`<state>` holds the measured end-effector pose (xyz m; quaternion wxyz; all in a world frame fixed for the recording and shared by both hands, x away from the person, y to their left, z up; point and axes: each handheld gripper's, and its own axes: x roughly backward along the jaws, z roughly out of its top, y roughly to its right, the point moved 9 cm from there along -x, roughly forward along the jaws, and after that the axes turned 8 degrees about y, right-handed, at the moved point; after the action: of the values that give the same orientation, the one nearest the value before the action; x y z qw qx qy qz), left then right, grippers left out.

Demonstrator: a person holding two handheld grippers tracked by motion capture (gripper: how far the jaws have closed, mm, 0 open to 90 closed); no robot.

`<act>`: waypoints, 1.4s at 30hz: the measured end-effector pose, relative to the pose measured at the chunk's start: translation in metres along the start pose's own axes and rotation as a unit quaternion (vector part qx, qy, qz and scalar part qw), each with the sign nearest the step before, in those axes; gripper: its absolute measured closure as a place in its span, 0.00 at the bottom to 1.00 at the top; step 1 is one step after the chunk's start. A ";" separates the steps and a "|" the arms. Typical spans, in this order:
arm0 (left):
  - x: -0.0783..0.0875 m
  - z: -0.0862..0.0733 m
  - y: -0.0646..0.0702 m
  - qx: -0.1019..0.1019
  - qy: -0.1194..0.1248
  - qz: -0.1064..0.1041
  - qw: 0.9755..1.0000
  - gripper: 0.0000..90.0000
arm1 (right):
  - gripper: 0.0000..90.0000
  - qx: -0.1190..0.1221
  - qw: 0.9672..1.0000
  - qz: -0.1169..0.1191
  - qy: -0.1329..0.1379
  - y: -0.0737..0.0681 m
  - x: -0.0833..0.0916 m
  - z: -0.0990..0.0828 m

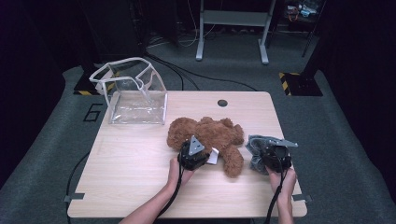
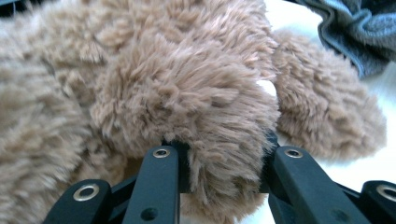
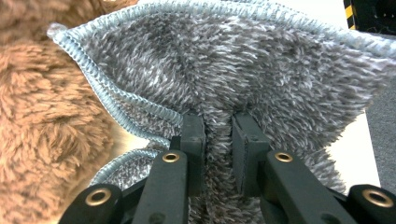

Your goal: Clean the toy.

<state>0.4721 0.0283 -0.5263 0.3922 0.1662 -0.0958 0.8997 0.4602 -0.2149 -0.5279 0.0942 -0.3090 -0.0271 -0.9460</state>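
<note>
left gripper point(image 1: 201, 150) clamped on teddy bear's point(image 1: 210, 133) limb, mid-table | right gripper point(image 1: 270, 150) pinching grey cloth point(image 1: 256, 149) beside it | tip: lift bear slowly, grip deep in fur

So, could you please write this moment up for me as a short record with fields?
surface: light wooden table
left gripper: jaws clamped on a plush limb of the brown teddy bear
right gripper: jaws pinching a fold of the grey fluffy cloth
bear's position: lying mid-table, right beside the cloth
cloth's position: near the table's right edge
other item: clear plastic bag with white trim, standing open at the far left corner, apart from both grippers
</note>
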 end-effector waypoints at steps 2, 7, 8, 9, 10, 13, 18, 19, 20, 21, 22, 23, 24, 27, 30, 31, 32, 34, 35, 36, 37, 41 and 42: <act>-0.001 0.008 -0.004 -0.001 0.006 -0.003 1.000 0.80 | 0.85 0.000 1.000 0.000 0.001 -0.001 -0.001 0.001; -0.001 0.031 -0.011 0.002 0.023 -0.015 1.000 0.80 | 0.85 -0.001 1.000 -0.001 -0.001 -0.002 -0.002 0.001; -0.001 0.037 -0.011 0.005 0.032 -0.013 0.999 0.80 | 0.85 0.000 1.000 -0.002 -0.001 -0.001 -0.002 0.001; 0.000 0.043 -0.012 0.005 0.036 -0.017 0.999 0.80 | 0.85 0.000 1.000 -0.002 -0.002 -0.001 -0.001 0.001; 0.001 0.047 -0.011 0.007 0.041 -0.020 0.999 0.80 | 0.85 -0.003 1.000 -0.003 -0.002 -0.002 -0.001 0.001; 0.006 0.064 -0.008 0.011 0.060 -0.031 0.998 0.81 | 0.85 0.001 1.000 -0.003 0.000 0.000 0.000 0.001; 0.025 0.091 0.007 -0.005 0.091 -0.047 0.995 0.81 | 0.85 -0.006 1.000 -0.004 0.002 0.002 0.003 0.002; 0.028 0.095 0.010 -0.006 0.098 -0.054 0.994 0.81 | 0.85 -0.002 1.000 -0.006 0.003 0.003 0.003 0.003; 0.031 0.098 0.012 0.002 0.105 -0.059 0.993 0.81 | 0.85 -0.002 1.000 -0.006 0.004 0.004 0.004 0.003; 0.033 0.099 0.014 0.007 0.108 -0.063 0.992 0.81 | 0.85 -0.007 1.000 -0.007 0.006 0.003 0.005 0.003; 0.034 0.100 0.014 0.008 0.107 -0.067 0.992 0.81 | 0.85 -0.005 1.000 -0.007 0.007 0.004 0.005 0.004; 0.034 0.098 0.015 0.019 0.107 -0.070 0.992 0.81 | 0.85 -0.006 1.000 -0.007 0.009 0.004 0.005 0.004; 0.032 0.096 0.014 0.022 0.102 -0.069 0.992 0.80 | 0.85 -0.007 1.000 -0.006 0.009 0.004 0.005 0.004; 0.022 0.079 0.008 0.036 0.084 -0.069 0.993 0.80 | 0.85 -0.008 1.000 -0.006 0.007 0.002 0.004 0.003; 0.010 0.059 -0.002 0.045 0.065 -0.056 0.995 0.79 | 0.85 -0.006 1.000 -0.003 0.004 0.000 0.002 0.002; 0.006 0.051 -0.007 0.049 0.056 -0.049 0.996 0.78 | 0.85 -0.004 1.000 -0.003 0.002 -0.001 0.001 0.001; 0.005 0.046 -0.010 0.055 0.052 -0.045 0.996 0.78 | 0.85 -0.007 1.000 -0.001 0.003 -0.003 0.000 0.001; 0.002 0.037 -0.019 0.062 0.045 -0.039 0.996 0.76 | 0.85 -0.002 1.000 -0.001 0.000 -0.003 0.000 0.001; 0.001 0.034 -0.024 0.064 0.042 -0.035 0.996 0.75 | 0.85 0.000 1.000 0.000 0.001 -0.004 -0.001 0.001; 0.001 0.033 -0.025 0.066 0.041 -0.034 0.996 0.73 | 0.85 -0.004 1.000 0.001 0.001 -0.006 -0.002 0.001; 0.001 0.032 -0.027 0.057 0.036 -0.031 0.997 0.72 | 0.85 -0.004 1.000 0.002 0.000 -0.006 -0.002 0.000; 0.001 0.030 -0.029 0.039 0.027 -0.016 0.999 0.60 | 0.85 -0.003 1.000 0.004 -0.002 -0.009 -0.004 0.000; 0.001 0.029 -0.029 0.034 0.028 -0.012 0.999 0.56 | 0.85 -0.002 1.000 0.005 0.000 -0.010 -0.005 0.000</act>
<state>0.4994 0.0400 -0.4974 0.3993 0.1556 -0.0524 0.9020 0.4619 -0.2041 -0.5306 0.0984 -0.3093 -0.0239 -0.9456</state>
